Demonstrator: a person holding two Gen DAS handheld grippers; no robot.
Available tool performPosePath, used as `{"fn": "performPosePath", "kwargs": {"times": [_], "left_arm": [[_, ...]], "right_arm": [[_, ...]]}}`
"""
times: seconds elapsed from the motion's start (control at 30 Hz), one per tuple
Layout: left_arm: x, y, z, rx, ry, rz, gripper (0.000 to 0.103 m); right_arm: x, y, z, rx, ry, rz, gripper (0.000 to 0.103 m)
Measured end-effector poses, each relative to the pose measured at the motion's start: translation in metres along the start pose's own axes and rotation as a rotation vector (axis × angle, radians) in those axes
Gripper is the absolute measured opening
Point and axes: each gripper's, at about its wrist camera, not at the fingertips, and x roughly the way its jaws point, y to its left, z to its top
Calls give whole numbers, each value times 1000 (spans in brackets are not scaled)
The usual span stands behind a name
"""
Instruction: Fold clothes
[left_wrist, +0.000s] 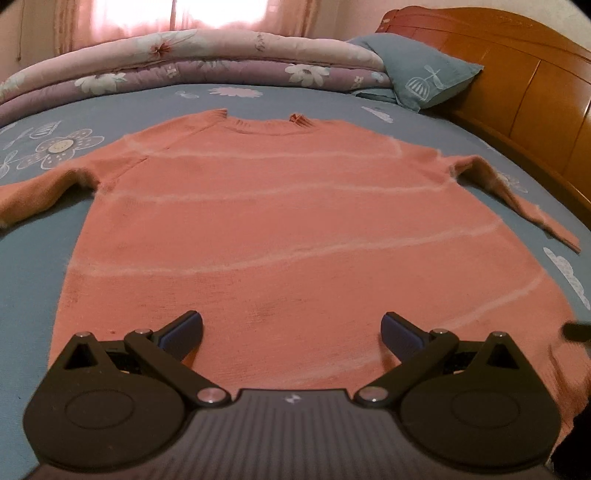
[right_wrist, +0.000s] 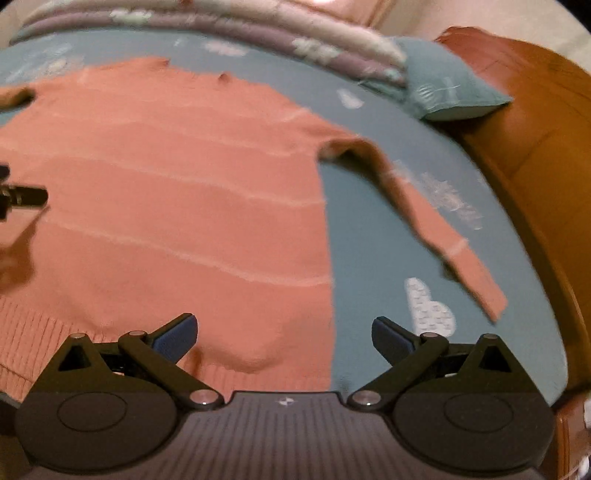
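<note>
Both grippers, left and right, wide, empty. Risk: pinching one layer of sweater hem ahead; fold skews.

Left wrist cam sits low at the hem end of the sweater, looking fwd along its open left gripper toward the collar, quilt and window. Right wrist cam, blurred, is further right, over the hem's right corner, its right gripper straddling sweater edge and bed sheet. Both share sweater, pillow, headboard; each catches the other gripper at frame edge.
</note>
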Motion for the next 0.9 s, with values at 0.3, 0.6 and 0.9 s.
{"fn": "performPosePath", "kwargs": {"times": [0.3,0.6,0.9], "left_arm": [[-6,10,0,-16,0,19,102],[-3,13,-2,-20,-9,40,102],[0,13,-3,-1,-12,50,102]], "right_arm": [[28,-45,-13,160,74,-161,103],[14,-29,34,281,-127,283,103],[59,-25,106,376,-70,593,103]]}}
